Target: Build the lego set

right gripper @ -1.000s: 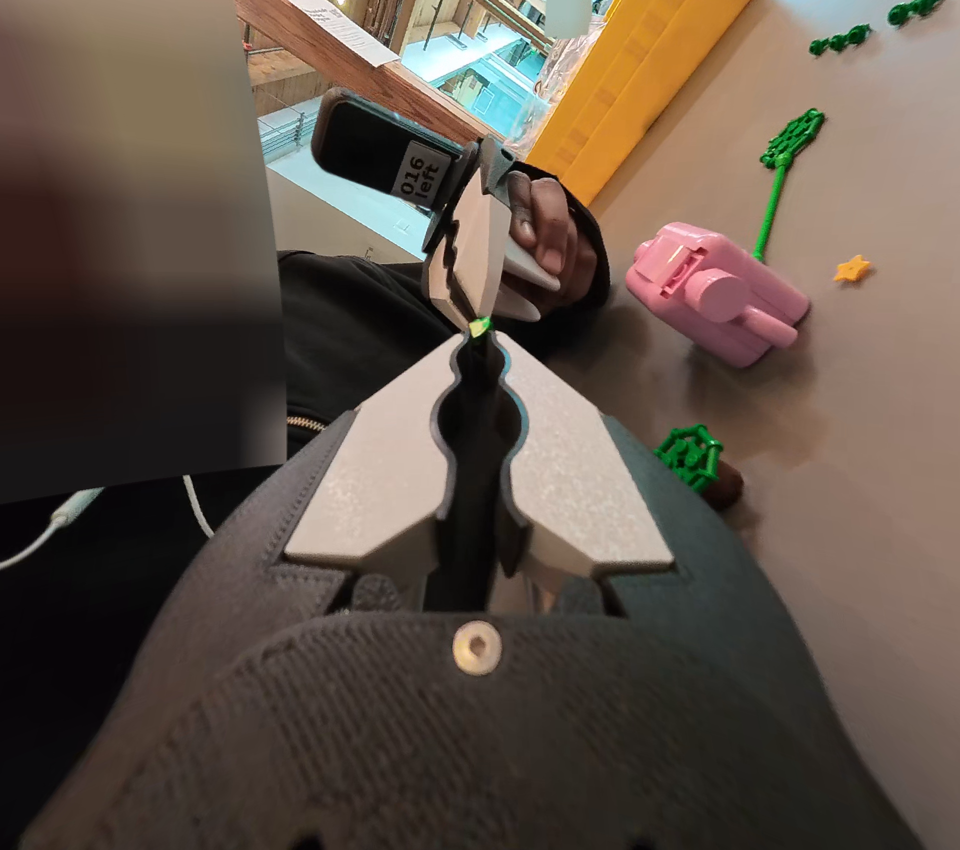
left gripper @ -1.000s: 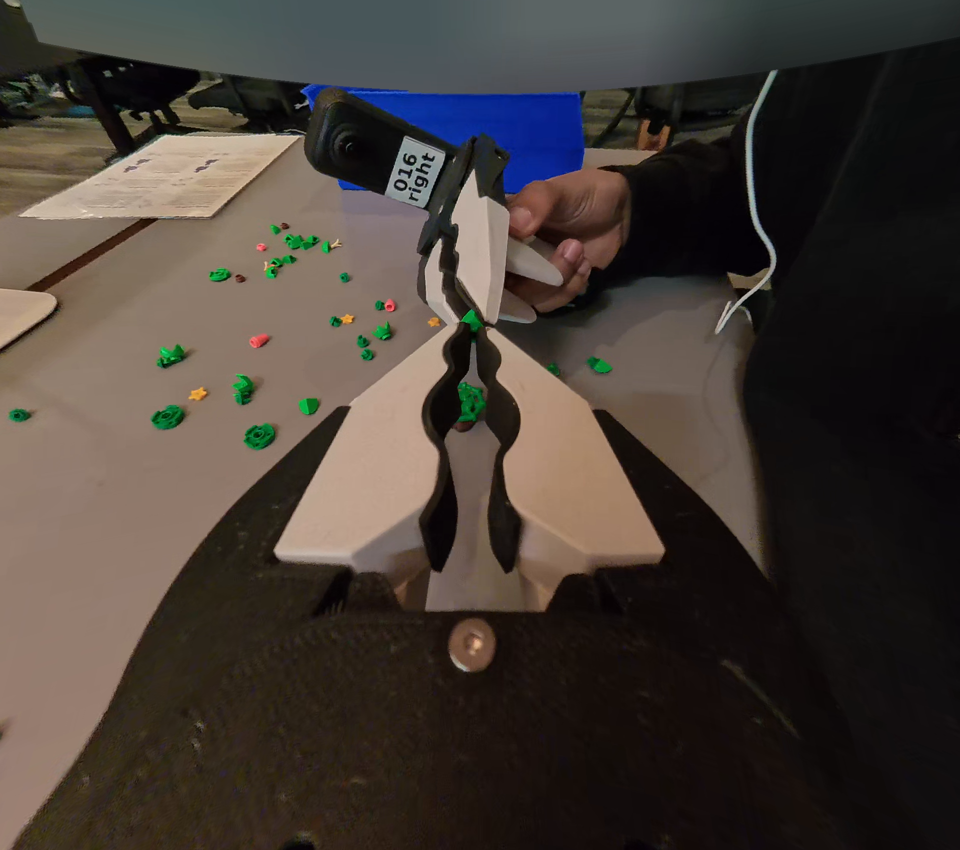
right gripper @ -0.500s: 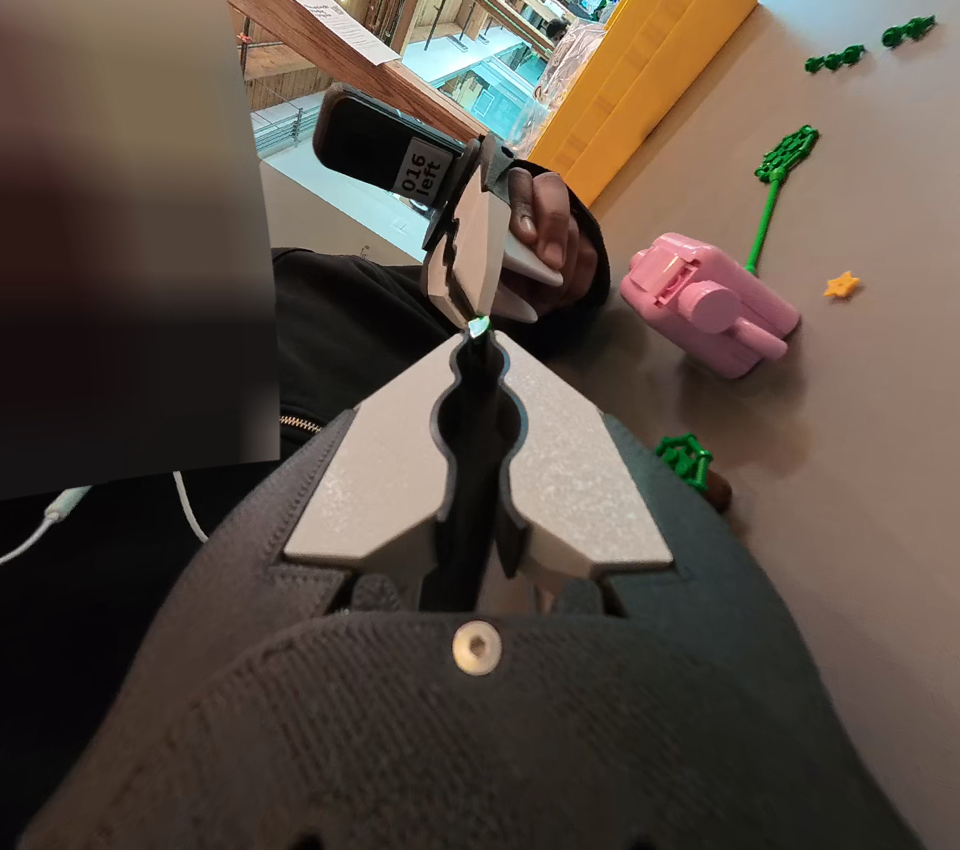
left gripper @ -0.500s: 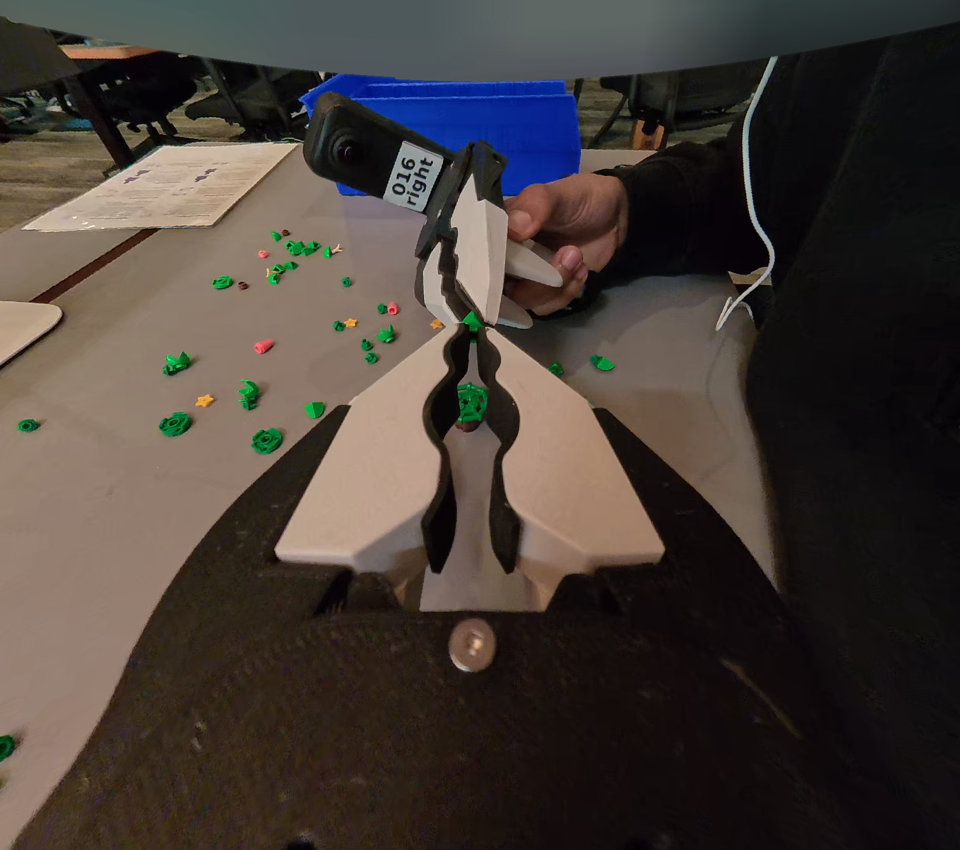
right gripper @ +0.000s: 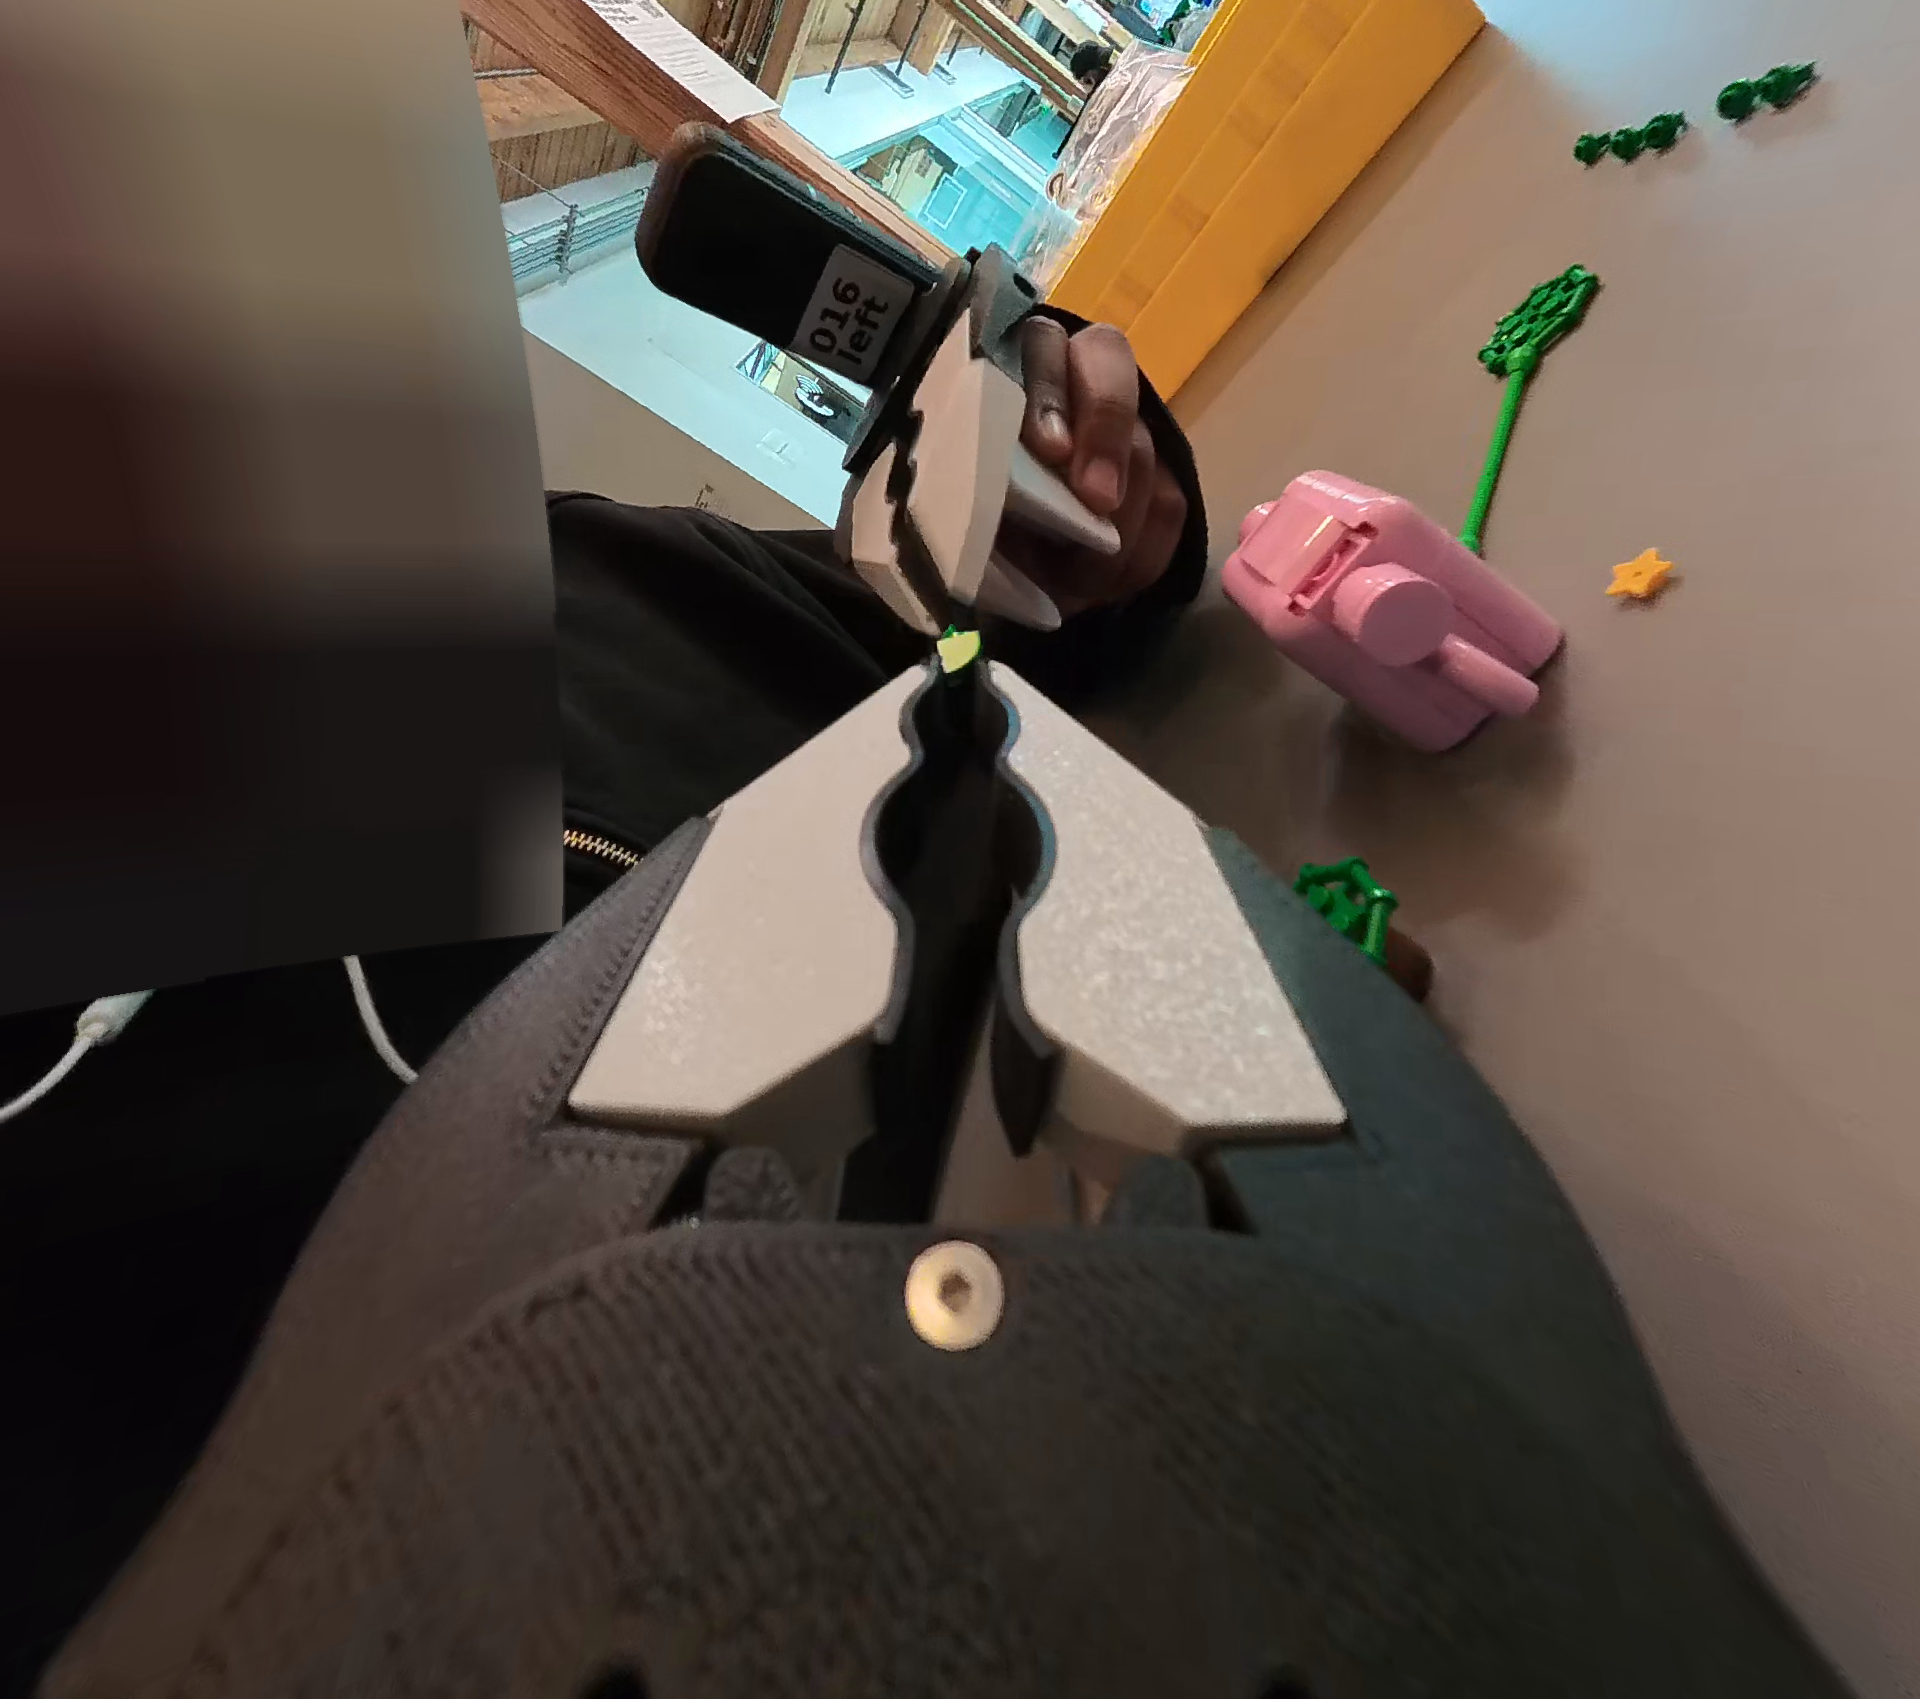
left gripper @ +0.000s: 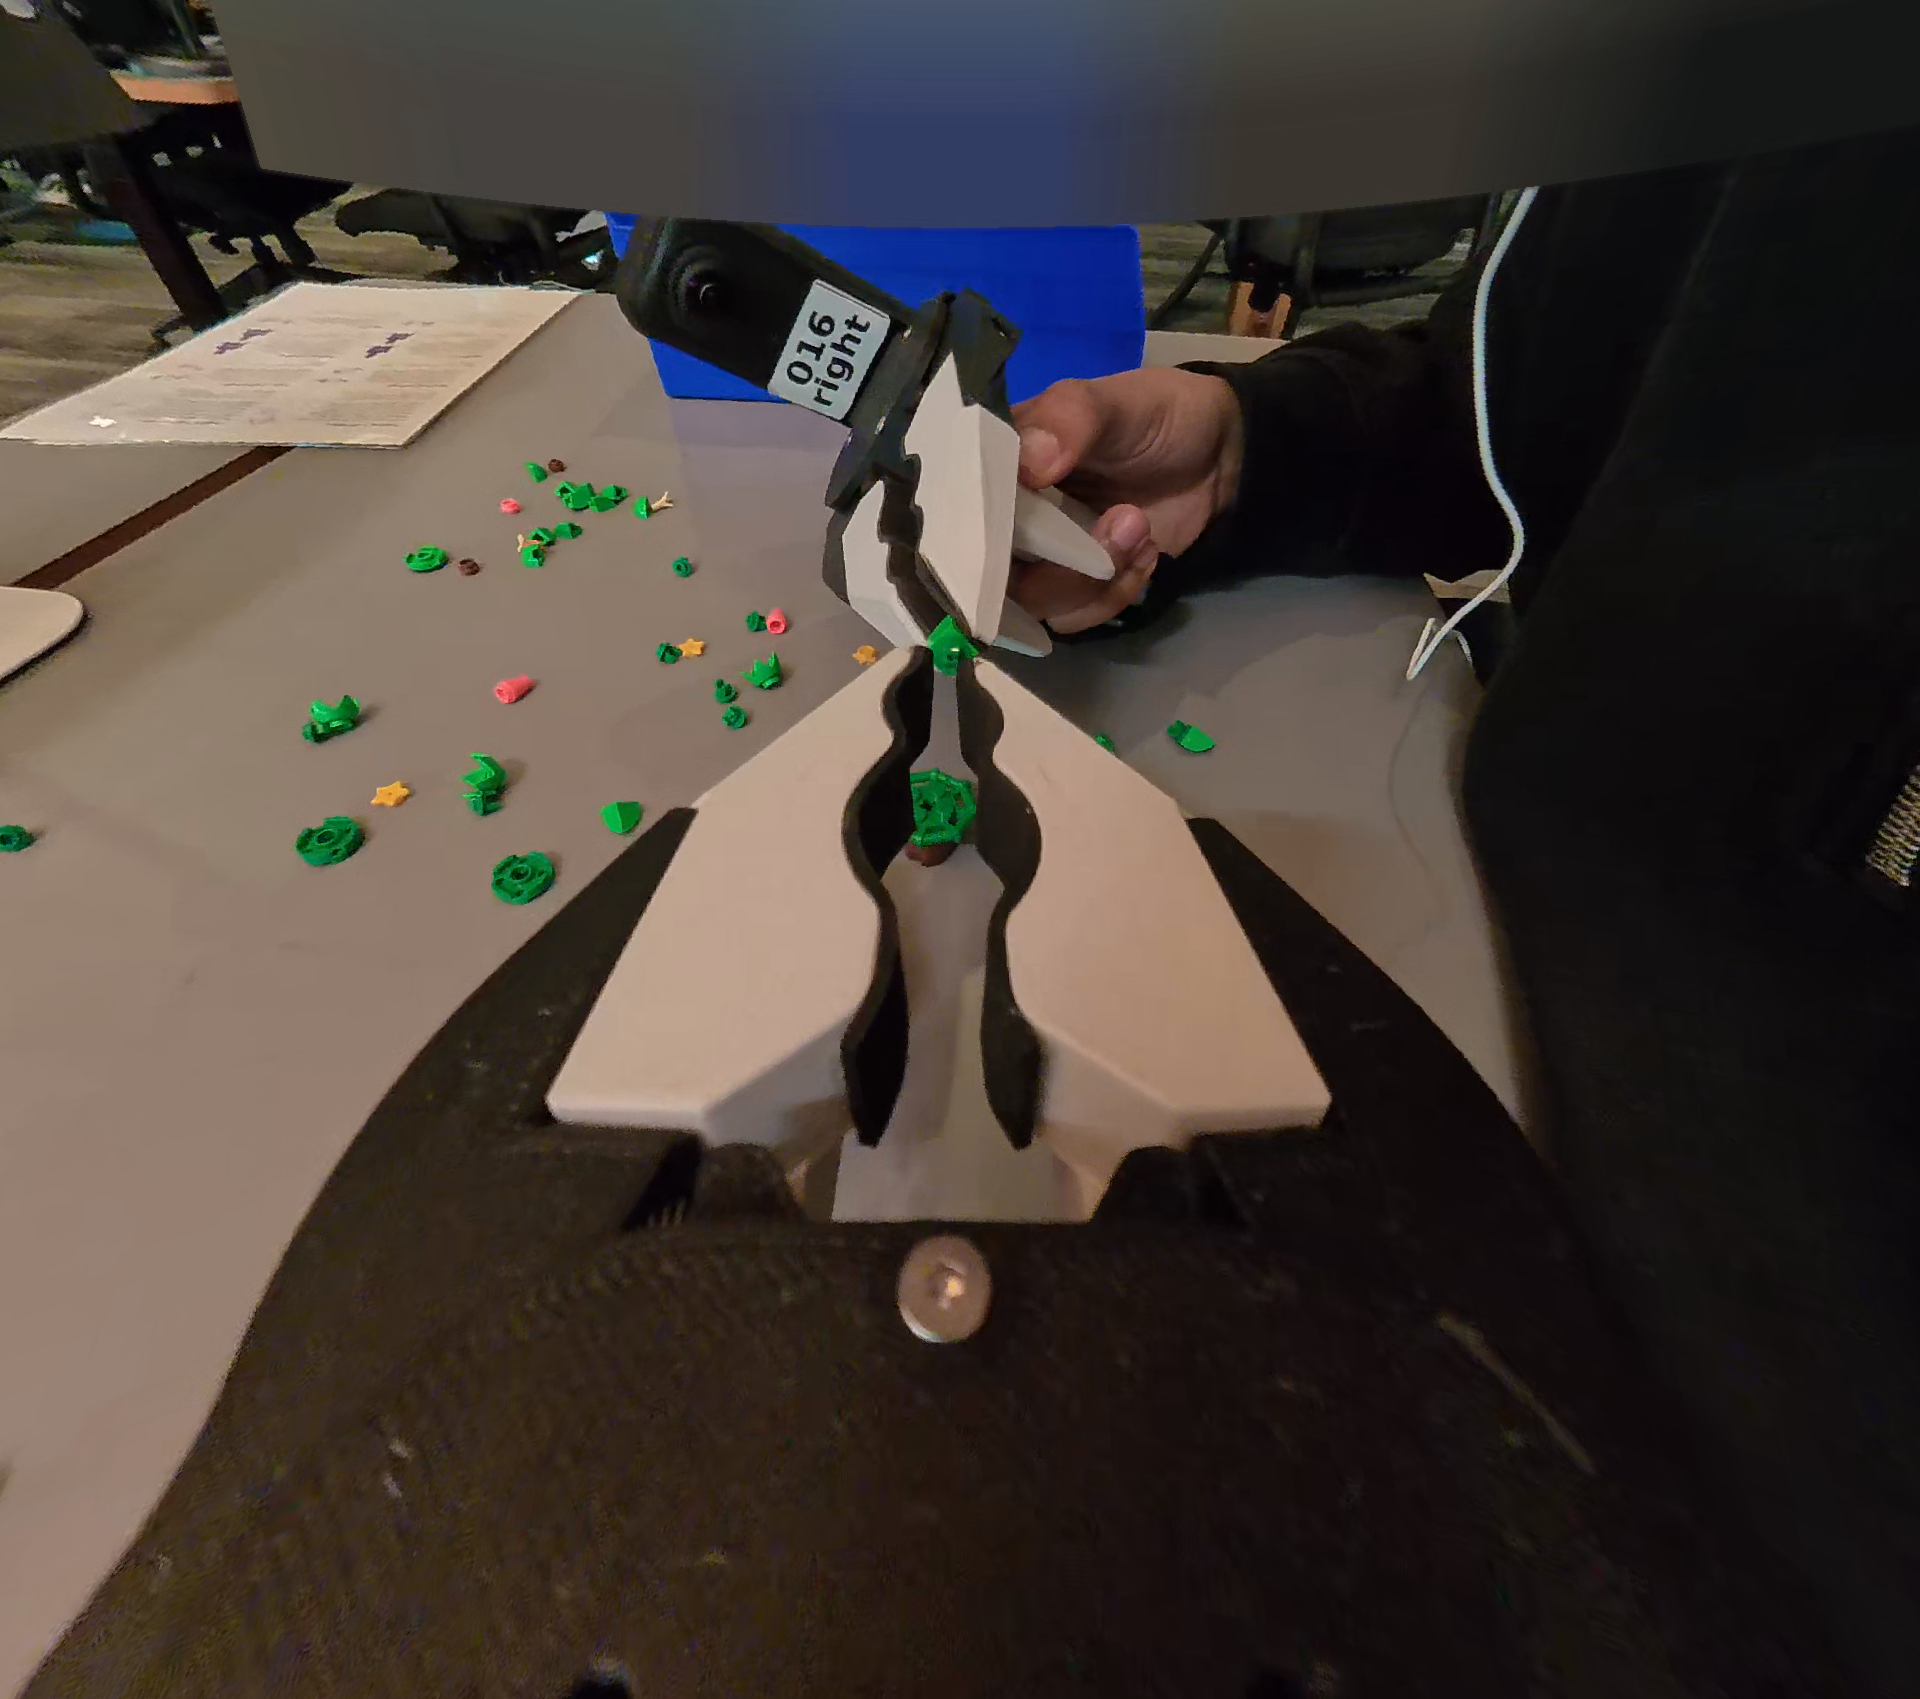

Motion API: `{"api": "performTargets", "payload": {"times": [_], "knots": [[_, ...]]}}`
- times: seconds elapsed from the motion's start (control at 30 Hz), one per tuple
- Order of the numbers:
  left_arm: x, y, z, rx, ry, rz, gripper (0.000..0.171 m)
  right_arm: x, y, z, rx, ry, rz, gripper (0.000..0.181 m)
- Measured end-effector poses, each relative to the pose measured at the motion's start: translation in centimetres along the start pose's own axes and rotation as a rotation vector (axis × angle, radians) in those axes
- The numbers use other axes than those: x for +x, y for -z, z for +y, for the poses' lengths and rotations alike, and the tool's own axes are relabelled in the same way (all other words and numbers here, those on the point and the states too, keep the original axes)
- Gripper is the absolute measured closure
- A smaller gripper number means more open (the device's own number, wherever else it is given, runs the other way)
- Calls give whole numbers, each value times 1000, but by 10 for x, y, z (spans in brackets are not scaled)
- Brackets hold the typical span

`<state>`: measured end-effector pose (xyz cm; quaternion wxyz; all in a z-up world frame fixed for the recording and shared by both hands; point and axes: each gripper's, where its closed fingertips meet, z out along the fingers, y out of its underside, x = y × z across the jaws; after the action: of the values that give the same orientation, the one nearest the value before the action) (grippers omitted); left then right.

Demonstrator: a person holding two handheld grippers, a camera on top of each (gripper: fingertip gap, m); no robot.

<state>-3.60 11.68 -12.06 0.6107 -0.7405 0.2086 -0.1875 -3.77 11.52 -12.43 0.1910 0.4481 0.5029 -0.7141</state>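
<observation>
While both grippers meet tip to tip in the middle of each frame, the left gripper (left gripper: pixel 943 681) has its fingers nearly together, with a narrow gap showing the green web-like piece (left gripper: pixel 940 808) lying on the surface (left gripper: pixel 260 1026) behind it. A tiny green lego piece (left gripper: pixel 949 643) sits right at the tips, pinched between the two grippers. From these views I honestly can't tell which gripper has it clamped or whether both do.

In the right wrist view, the right gripper (right gripper: pixel 961 681) is also closed down to a slit, with that same small piece looking pale green just past its tips. The left gripper hangs above it, held by a hand (right gripper: pixel 1101 454).

Further out in the left view, loose green, pink and orange bits (left gripper: pixel 520 693) are scattered over the left half of the frame, with a paper sheet (left gripper: pixel 301 366) at upper left and a blue bin (left gripper: pixel 1039 299) behind the right gripper.

In the right view, a pink block (right gripper: pixel 1392 610) sits at right centre, a green stem piece (right gripper: pixel 1517 382) and an orange star (right gripper: pixel 1640 574) beyond it, and a yellow bin (right gripper: pixel 1278 111) sits at upper right.
</observation>
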Motion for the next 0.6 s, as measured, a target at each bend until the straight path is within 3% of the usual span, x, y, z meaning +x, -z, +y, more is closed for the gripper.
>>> {"api": "performTargets", "payload": {"times": [0.6], "knots": [[3,-4,6,-25,34,40,171,3,-1,4,-35,37,48,179]]}}
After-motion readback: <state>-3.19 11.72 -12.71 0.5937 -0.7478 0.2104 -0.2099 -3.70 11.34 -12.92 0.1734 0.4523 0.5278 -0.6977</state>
